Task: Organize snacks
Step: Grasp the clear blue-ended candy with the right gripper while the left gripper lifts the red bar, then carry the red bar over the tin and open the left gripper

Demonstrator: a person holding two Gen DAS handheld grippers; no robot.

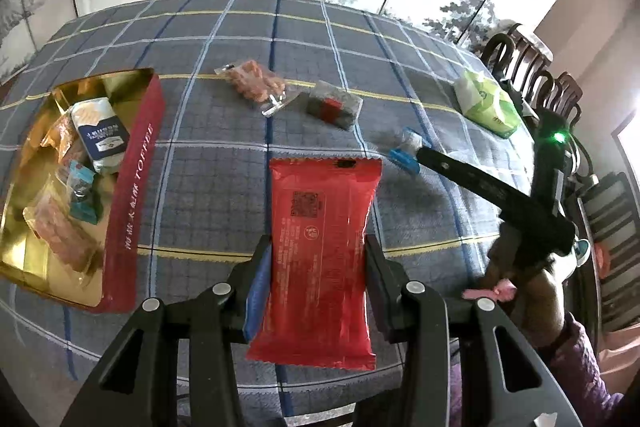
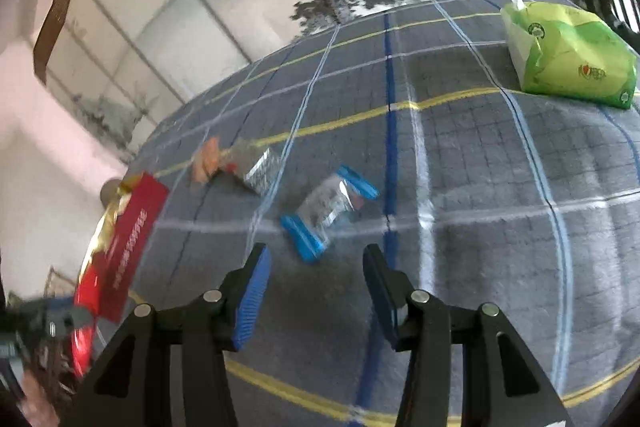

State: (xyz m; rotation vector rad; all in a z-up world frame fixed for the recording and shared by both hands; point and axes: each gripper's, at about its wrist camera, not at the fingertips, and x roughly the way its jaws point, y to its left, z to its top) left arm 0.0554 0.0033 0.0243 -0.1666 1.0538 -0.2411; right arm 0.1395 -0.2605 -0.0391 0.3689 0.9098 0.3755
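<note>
Red snack packet (image 1: 320,255) clamped lengthwise in left tongs (image 1: 318,255), lifted clear of bench (image 1: 420,211), probably bound for red-and-gold toffee box (image 1: 132,195) at left, already holding several snacks. Right tongs (image 2: 316,267) gape empty, aimed at blue-ended clear packet (image 2: 328,211) just ahead, likely next pick. Orange snack pack (image 1: 256,85) and dark packet (image 1: 334,107) lie loose beyond.

My left gripper (image 1: 318,259) clamps a glossy red foil pack (image 1: 320,247), crinkled at its seals. The tablecloth (image 1: 224,163) looks like matt woven cloth. At left, the box (image 1: 136,187) has matt red card walls and a shiny gold lining. My gripper arms look like matt black plastic with bright metal pins.
</note>
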